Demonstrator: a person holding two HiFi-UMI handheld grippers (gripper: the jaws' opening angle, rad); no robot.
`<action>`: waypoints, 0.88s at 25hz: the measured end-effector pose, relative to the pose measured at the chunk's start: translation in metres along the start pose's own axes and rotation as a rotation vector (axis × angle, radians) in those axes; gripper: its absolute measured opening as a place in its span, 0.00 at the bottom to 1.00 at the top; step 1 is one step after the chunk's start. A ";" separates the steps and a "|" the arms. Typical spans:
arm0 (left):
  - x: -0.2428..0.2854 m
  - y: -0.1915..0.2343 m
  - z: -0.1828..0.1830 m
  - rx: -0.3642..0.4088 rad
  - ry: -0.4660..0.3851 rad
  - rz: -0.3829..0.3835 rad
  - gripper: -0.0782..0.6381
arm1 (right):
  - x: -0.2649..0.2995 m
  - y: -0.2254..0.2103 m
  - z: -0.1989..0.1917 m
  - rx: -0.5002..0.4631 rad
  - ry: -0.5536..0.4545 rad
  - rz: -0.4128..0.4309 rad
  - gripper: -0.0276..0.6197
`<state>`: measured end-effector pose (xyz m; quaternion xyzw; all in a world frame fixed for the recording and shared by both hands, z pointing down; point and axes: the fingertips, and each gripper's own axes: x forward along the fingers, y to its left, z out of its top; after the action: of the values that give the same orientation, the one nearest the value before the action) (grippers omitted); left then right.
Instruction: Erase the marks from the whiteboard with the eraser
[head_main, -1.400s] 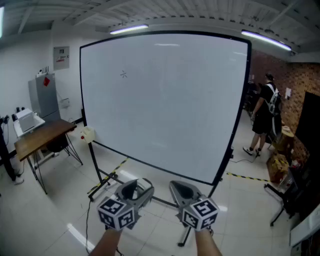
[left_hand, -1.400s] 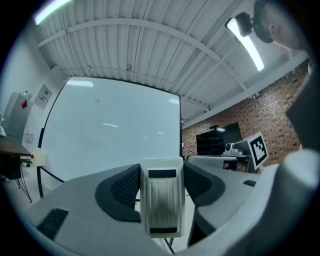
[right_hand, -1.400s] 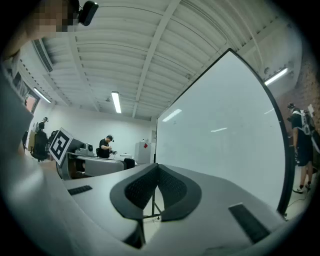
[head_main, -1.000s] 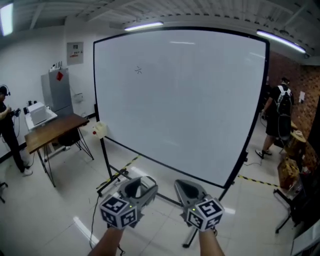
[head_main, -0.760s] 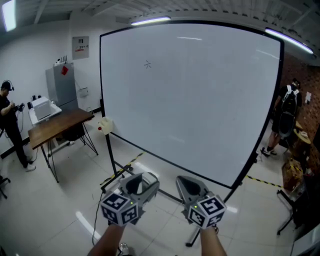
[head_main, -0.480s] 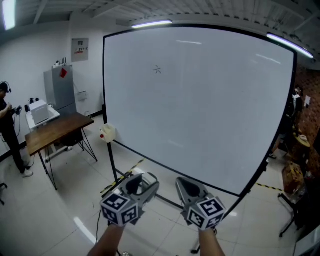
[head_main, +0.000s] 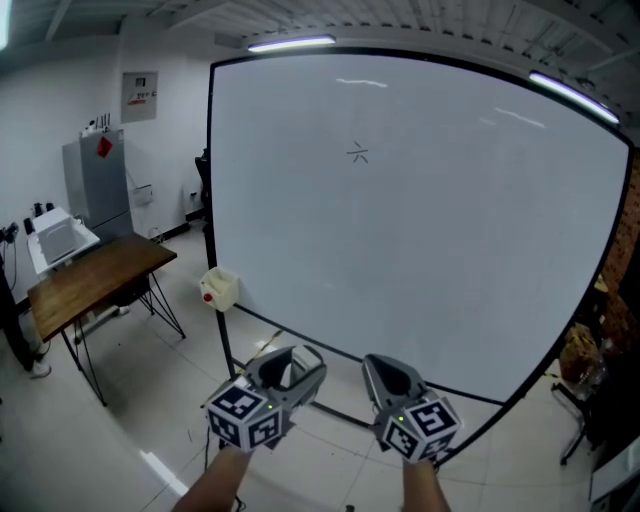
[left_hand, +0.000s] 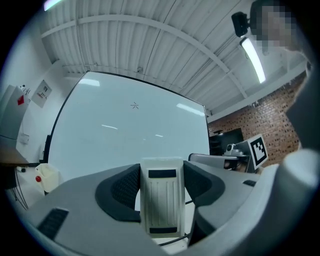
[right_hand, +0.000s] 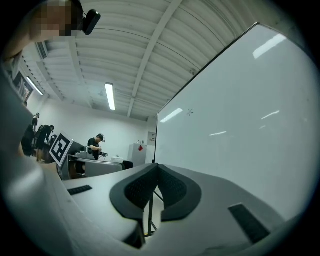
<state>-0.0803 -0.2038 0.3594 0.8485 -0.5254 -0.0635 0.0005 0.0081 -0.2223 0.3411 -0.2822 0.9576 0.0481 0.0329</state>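
Observation:
A large whiteboard (head_main: 420, 220) on a black stand fills the head view, with one small pen mark (head_main: 359, 153) high up on it. The mark (left_hand: 135, 105) also shows in the left gripper view and the mark (right_hand: 190, 112) in the right gripper view. My left gripper (head_main: 284, 368) is low in front of the board, shut on a white eraser (left_hand: 160, 200) that stands upright between its jaws. My right gripper (head_main: 388, 378) hangs beside it, shut with nothing held, its pads (right_hand: 172, 189) touching. Both grippers are well short of the board.
A wooden table (head_main: 85, 282) stands at the left with a white device on it, and a grey cabinet (head_main: 92, 185) behind. A cream box with a red knob (head_main: 218, 289) hangs at the board's left post. Clutter lies at the right edge (head_main: 580, 350).
The view has drawn closer to the board and swung right, so the board looks larger and the mark sits nearer the middle. Both grippers keep their pose and grip.

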 end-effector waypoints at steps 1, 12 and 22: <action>0.002 0.011 0.002 -0.004 -0.002 -0.007 0.48 | 0.011 -0.001 0.000 -0.003 -0.001 0.000 0.04; 0.051 0.096 0.008 0.011 -0.003 -0.015 0.48 | 0.097 -0.035 -0.005 -0.011 -0.025 -0.015 0.04; 0.108 0.132 0.029 0.067 -0.018 -0.046 0.48 | 0.139 -0.078 0.007 -0.027 -0.066 -0.027 0.04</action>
<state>-0.1537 -0.3576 0.3278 0.8593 -0.5076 -0.0533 -0.0339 -0.0659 -0.3615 0.3161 -0.2940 0.9513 0.0700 0.0615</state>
